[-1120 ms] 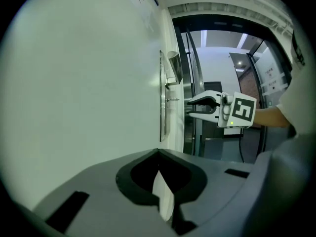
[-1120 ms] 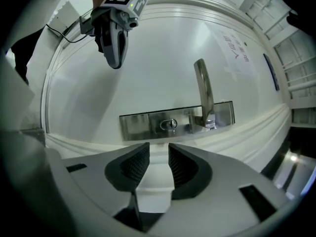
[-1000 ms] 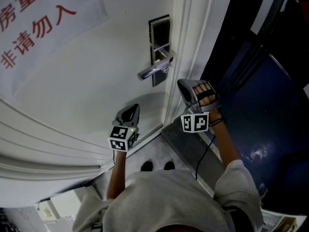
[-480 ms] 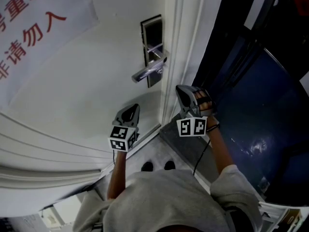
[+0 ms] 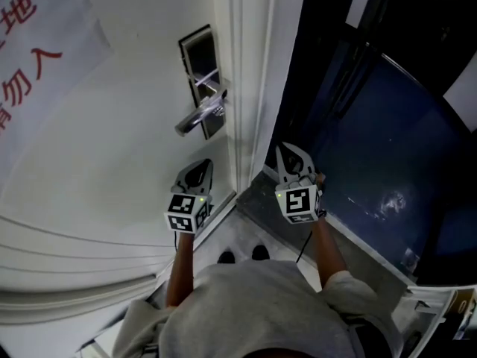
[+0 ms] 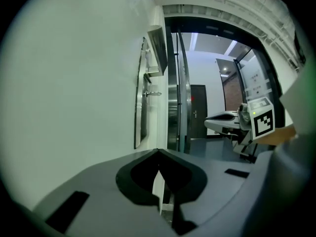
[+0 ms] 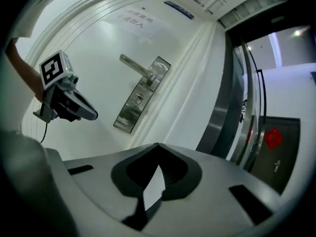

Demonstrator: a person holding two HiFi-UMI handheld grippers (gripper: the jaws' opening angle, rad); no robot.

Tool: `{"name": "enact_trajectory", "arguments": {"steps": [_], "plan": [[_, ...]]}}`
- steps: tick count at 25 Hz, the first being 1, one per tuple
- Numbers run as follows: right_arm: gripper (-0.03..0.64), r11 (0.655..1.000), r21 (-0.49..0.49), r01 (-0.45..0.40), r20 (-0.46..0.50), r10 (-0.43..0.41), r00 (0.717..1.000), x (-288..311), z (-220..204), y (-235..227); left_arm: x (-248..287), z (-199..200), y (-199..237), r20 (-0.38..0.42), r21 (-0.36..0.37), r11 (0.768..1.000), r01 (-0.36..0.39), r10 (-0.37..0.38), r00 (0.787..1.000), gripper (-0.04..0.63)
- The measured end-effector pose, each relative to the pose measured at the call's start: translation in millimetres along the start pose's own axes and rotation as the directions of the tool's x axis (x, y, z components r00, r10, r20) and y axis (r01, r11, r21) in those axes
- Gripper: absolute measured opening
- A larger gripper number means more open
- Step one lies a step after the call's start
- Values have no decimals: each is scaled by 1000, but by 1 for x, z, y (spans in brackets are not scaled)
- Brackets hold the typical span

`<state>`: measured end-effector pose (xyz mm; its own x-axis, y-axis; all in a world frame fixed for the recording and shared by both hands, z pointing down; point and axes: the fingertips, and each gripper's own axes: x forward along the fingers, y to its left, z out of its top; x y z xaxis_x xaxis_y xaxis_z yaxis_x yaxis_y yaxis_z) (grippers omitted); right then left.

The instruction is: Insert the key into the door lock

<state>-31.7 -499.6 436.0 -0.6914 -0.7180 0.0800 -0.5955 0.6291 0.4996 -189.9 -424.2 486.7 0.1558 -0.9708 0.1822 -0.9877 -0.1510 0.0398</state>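
A curved metal lever handle [image 5: 200, 115] juts from a rectangular lock plate [image 5: 198, 54].

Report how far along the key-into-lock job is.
Done: nothing visible. No key shows in the lock plate behind the lever handle, nor anywhere else. In hand: nothing. The left gripper and the right gripper both have jaws together and empty, the left facing the door, the right beside the door frame. Left: getting a key, bringing it to the lock, inserting it.
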Motion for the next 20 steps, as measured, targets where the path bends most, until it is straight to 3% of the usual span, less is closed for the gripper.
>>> {"name": "enact_trajectory", "arguments": {"steps": [5, 12, 20], "plan": [[23, 981, 152, 121, -81, -110, 991, -34, -34, -29, 18, 4, -17, 0, 11, 998, 64, -64, 998, 17], [23, 935, 199, 292, -188, -256, 948, -88, -71, -62, 41, 4, -36, -4, 18, 992, 128, -128, 992, 17], [23, 895, 247, 372, -249, -312, 917, -125, -97, -69, 55, 3, -54, -12, 31, 984, 173, -173, 985, 17]]}}
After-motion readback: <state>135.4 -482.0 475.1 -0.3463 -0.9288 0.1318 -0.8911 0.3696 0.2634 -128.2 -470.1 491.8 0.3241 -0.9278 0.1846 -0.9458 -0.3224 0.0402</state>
